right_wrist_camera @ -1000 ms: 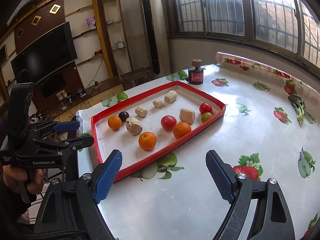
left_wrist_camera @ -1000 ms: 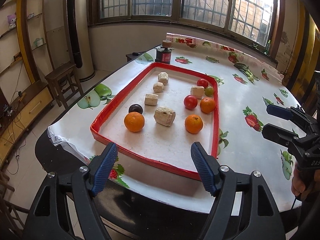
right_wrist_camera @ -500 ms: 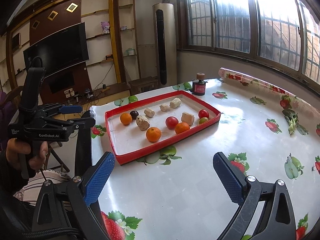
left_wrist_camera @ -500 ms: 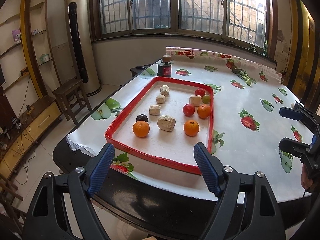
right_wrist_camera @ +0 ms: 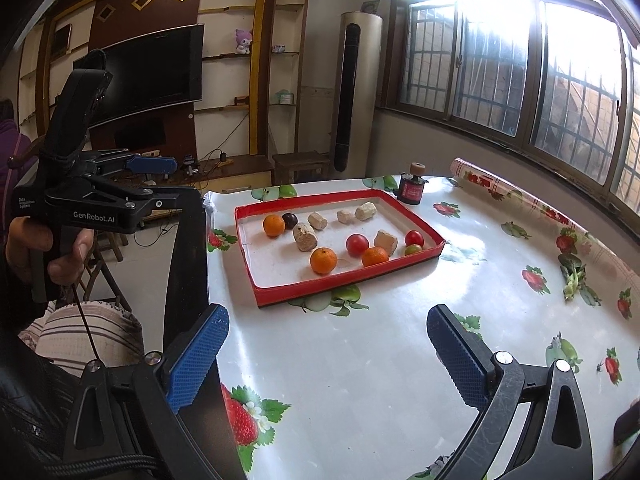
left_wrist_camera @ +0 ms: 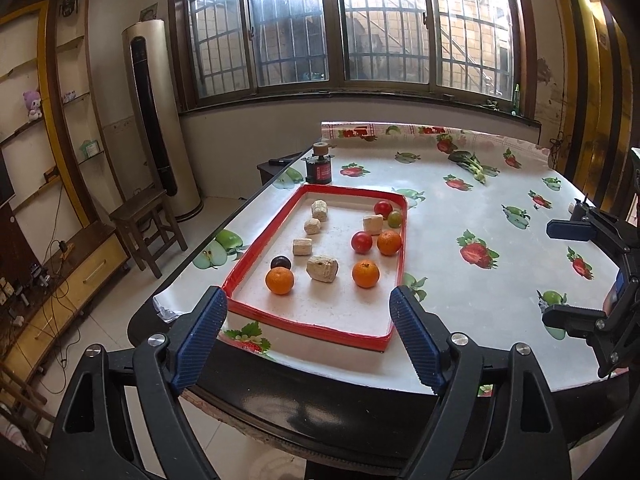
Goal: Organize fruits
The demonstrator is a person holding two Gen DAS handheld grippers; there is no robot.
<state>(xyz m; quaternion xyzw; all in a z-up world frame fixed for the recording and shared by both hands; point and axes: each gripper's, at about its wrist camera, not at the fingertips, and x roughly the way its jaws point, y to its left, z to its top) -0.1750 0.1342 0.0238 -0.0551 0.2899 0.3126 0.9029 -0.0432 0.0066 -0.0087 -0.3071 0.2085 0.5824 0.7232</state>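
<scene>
Red tray near surface left edge: three oranges, two red tomatoes, one green tomato, one dark plum, five pale chunks. Dark bottle just beyond tray at 12 o'clock. Left gripper fingers spread wide, holding nothing, off near edge. Right gripper fingers wide apart, holding nothing, over bare surface at tray's 4 o'clock.

A glossy, smooth plastic tablecloth is seen reflecting window light. Textured blue pads are fitted on matt black plastic fingers. 3 oranges look dimpled; the stool is dark wood.
</scene>
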